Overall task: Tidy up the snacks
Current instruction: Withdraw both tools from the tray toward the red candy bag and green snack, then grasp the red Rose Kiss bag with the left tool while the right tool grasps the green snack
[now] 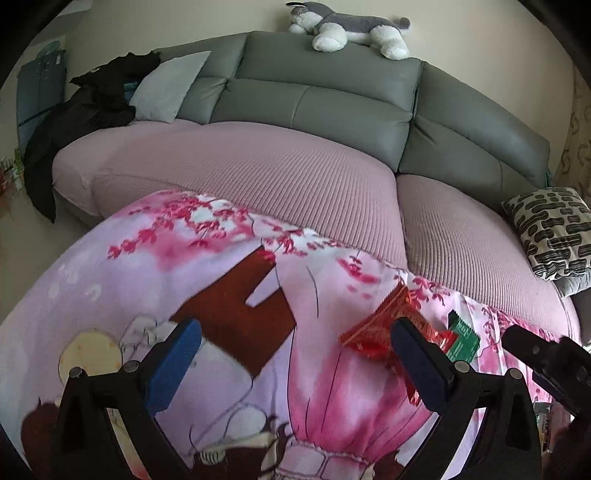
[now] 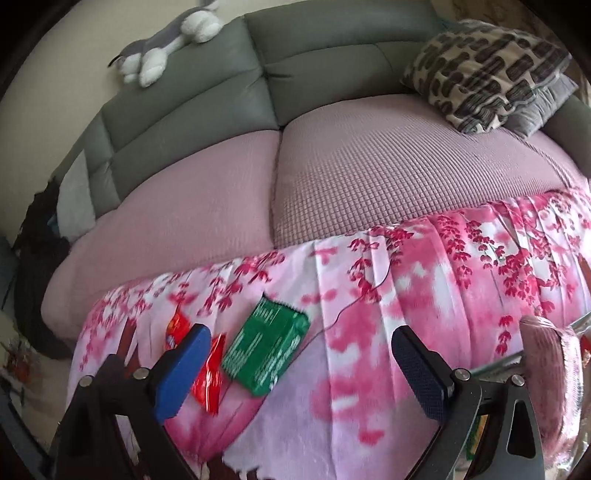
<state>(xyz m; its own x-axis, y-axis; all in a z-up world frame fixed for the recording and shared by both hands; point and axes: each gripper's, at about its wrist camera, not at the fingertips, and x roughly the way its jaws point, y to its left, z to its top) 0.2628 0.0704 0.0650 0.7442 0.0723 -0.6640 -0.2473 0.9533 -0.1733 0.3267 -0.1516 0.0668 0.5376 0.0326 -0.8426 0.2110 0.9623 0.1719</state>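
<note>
- Snack packets counted: two. One red packet (image 2: 207,373), one green packet (image 2: 267,352), side by side and touching on the pink blossom-print cloth (image 2: 424,280).
- Left gripper (image 1: 295,363): jaws wide apart, nothing between. The red packet (image 1: 373,332) lies at its right finger, partly hidden behind it; the green packet (image 1: 461,341) lies further right.
- Right gripper (image 2: 301,369): jaws wide apart, gripping nothing. Green packet lies inside the gap, near the left finger; red packet is partly behind that finger.
- Behind: one grey sofa (image 1: 332,92), one plush dog (image 1: 351,29), one patterned cushion (image 2: 484,74).
</note>
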